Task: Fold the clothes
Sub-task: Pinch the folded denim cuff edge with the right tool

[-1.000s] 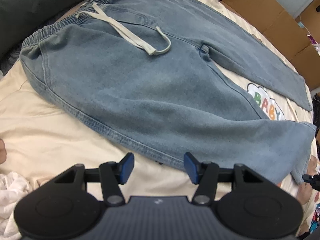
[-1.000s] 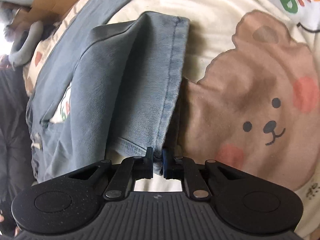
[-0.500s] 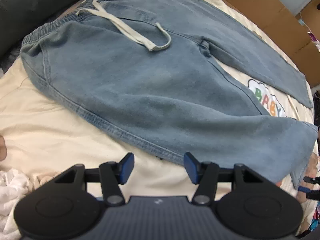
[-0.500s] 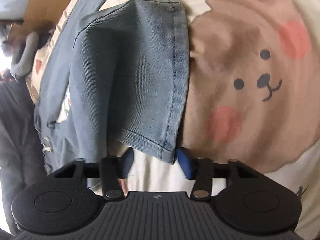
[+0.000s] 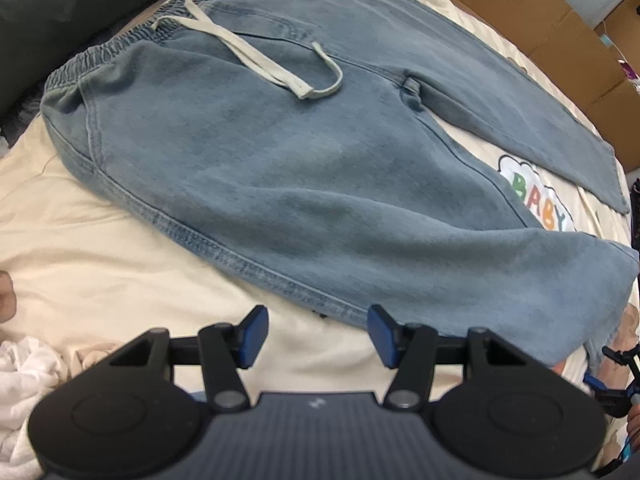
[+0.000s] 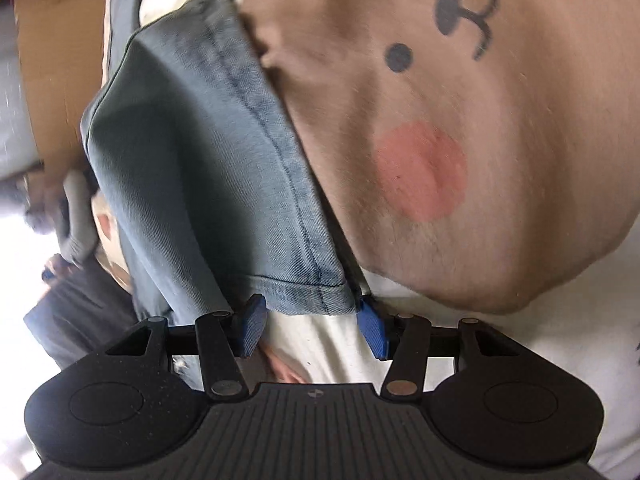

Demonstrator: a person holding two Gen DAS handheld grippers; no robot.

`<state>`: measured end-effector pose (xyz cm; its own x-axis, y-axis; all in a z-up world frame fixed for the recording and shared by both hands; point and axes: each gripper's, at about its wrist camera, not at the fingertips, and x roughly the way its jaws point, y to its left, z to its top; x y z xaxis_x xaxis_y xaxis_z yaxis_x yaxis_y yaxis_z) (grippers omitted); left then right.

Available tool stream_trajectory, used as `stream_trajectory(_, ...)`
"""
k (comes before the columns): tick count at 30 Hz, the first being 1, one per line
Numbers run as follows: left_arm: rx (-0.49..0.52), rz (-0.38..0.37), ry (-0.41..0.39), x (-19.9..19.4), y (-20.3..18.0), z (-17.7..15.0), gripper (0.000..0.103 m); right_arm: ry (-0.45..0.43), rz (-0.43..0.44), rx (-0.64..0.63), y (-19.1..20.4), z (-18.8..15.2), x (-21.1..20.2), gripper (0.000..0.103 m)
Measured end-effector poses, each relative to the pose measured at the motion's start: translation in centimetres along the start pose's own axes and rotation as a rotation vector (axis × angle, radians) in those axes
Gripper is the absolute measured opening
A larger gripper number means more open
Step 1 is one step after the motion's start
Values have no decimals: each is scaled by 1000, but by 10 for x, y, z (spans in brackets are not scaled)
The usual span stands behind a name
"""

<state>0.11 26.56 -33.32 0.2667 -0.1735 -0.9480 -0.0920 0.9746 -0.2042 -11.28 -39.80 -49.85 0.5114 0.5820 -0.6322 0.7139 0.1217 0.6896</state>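
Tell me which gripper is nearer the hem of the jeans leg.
Right. The right gripper sits right at the leg hem, its open fingers either side of the hem's corner. The left gripper hovers open by the jeans' side seam, well up the leg from that hem.

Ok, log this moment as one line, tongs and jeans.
left tongs: open, by jeans side seam | right tongs: just opened, at leg hem | jeans: flat on blanket
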Motion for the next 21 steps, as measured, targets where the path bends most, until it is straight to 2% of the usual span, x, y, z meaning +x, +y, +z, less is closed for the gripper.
stream_trajectory(5, 8, 6, 0, -1, 0, 2, 58, -72, 57, 38, -6, -3, -7, 56)
stream_trajectory(10, -50, -2, -4, 7, 8, 5, 58, -114, 97, 27, 3, 2, -8, 54)
stream_trajectory(12, -90, -12, -2, 15, 12, 5, 58, -125, 81, 12, 6, 5, -5, 48)
stream_trajectory(14, -141, -28, 0, 22, 17, 5, 58, -136, 72, 21, 7, 6, 1, 37)
stream_trajectory(18, -294, -57, 9, 41, 30, -1, 58, -133, 54, -9, 13, 10, -1, 27)
stream_trajectory(21, -346, -69, 26, 51, 33, -5, 58, -117, 17, -65, 25, 13, -11, 19)
